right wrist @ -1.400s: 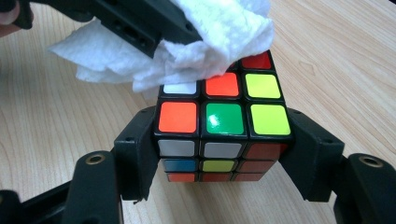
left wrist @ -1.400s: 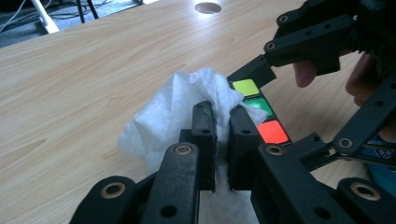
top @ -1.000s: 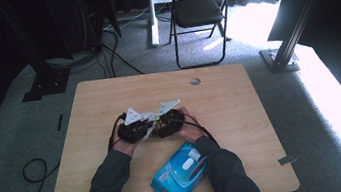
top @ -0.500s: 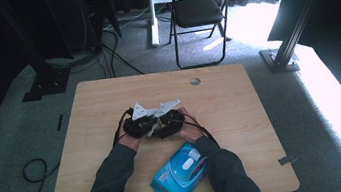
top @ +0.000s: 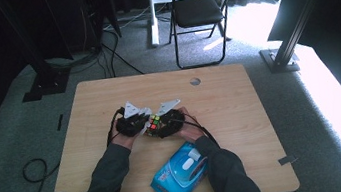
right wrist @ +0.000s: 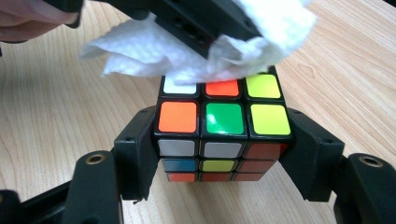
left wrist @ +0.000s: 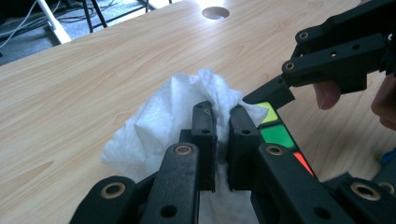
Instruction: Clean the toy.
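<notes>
A scrambled colour cube [right wrist: 224, 119] sits clamped between the two black jaws of my right gripper [right wrist: 223, 140], which is shut on its sides just above the table. My left gripper [left wrist: 222, 109] is shut on a crumpled white tissue [left wrist: 159, 121]. The tissue [right wrist: 187, 51] lies against the far top edge of the cube, covering part of its back row. In the high view both grippers meet at the table's middle, the left gripper [top: 134, 123] beside the cube [top: 152, 125] and the right gripper [top: 165, 124] holding it.
A blue pack of wipes [top: 182, 172] lies near the front edge, between the person's forearms. The wooden table [top: 242, 116] has a round cable hole [top: 195, 81] at the back. A folding chair [top: 202, 11] and floor cables stand beyond it.
The left gripper with the tissue has shifted slightly over the cube's top. The right gripper and the cube have stayed put.
</notes>
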A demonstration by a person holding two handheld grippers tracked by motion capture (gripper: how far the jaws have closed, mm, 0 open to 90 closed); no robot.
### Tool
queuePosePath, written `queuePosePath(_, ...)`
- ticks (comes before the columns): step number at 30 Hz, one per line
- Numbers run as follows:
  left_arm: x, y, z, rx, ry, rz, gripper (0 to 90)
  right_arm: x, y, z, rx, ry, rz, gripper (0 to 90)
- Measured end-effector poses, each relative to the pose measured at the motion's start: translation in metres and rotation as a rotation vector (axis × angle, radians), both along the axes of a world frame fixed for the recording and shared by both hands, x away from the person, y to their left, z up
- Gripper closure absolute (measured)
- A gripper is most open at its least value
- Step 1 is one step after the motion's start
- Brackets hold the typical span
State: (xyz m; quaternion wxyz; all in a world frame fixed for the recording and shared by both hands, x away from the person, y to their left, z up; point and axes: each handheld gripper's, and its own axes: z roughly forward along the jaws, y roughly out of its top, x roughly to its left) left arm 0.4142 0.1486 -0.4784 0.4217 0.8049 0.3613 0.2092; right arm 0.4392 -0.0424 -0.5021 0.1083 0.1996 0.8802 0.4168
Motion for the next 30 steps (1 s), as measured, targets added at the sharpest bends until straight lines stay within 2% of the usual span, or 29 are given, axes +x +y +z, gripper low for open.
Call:
queuePosePath(8, -0.009, 0.013, -0.002, -0.023, 0.007, 0.005, 83.8, 0.002, -0.002, 0.0, 0.0, 0.002, -0.037, 34.5)
queuePosePath(13, -0.013, 0.016, -0.005, -0.021, 0.011, 0.0, 83.8, 0.003, -0.003, 0.0, -0.001, 0.001, -0.059, 34.4)
queuePosePath(22, -0.016, 0.016, -0.01, -0.017, 0.02, -0.007, 83.8, 0.004, -0.003, -0.001, -0.013, 0.0, -0.081, 34.5)
queuePosePath(30, -0.018, 0.011, -0.014, 0.009, 0.018, -0.016, 83.9, 0.005, -0.004, -0.001, -0.011, -0.004, -0.097, 34.4)
